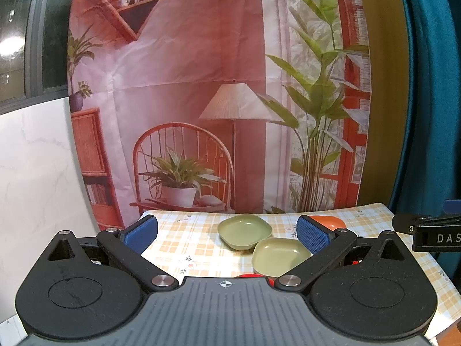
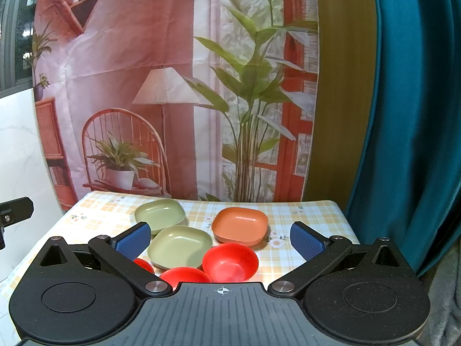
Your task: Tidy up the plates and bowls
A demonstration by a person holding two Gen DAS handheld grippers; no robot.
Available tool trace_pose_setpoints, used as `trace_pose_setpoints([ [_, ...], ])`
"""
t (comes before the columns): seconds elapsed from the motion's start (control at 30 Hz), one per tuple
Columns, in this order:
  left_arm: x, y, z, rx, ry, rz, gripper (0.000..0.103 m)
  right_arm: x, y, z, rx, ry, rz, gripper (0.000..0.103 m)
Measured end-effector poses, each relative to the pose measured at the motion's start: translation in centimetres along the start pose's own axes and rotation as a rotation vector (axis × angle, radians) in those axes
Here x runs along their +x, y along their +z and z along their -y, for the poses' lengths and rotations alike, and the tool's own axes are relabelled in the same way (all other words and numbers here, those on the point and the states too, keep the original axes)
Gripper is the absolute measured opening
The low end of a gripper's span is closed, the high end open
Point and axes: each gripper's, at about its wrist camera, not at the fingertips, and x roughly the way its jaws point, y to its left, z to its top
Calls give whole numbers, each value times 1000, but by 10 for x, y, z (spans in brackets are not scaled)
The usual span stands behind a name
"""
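Observation:
Two green square plates sit on the checked tablecloth: the far one (image 2: 160, 212) (image 1: 244, 227) and the near one (image 2: 180, 245) (image 1: 280, 253). An orange square plate (image 2: 239, 224) (image 1: 328, 221) lies to their right. Three red bowls stand nearer: one whole (image 2: 230, 262), one (image 2: 184, 277) and one (image 2: 143, 264) partly hidden behind my right gripper's body. My right gripper (image 2: 221, 242) hovers open above the bowls, holding nothing. My left gripper (image 1: 227, 233) is open and empty, above the table's near left, with the green plates between its fingers in view.
The small table (image 2: 317, 216) stands against a printed backdrop; a teal curtain (image 2: 417, 115) hangs at the right and a white marble wall (image 1: 34, 173) at the left. The right gripper's black body (image 1: 432, 233) shows at the left view's right edge.

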Motion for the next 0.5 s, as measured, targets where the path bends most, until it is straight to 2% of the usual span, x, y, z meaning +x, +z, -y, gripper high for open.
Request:
trace_pose_setpoints([
  [0.5,1,0,0,-5,1,0,103,-1,0,-1,1,0,0,103],
])
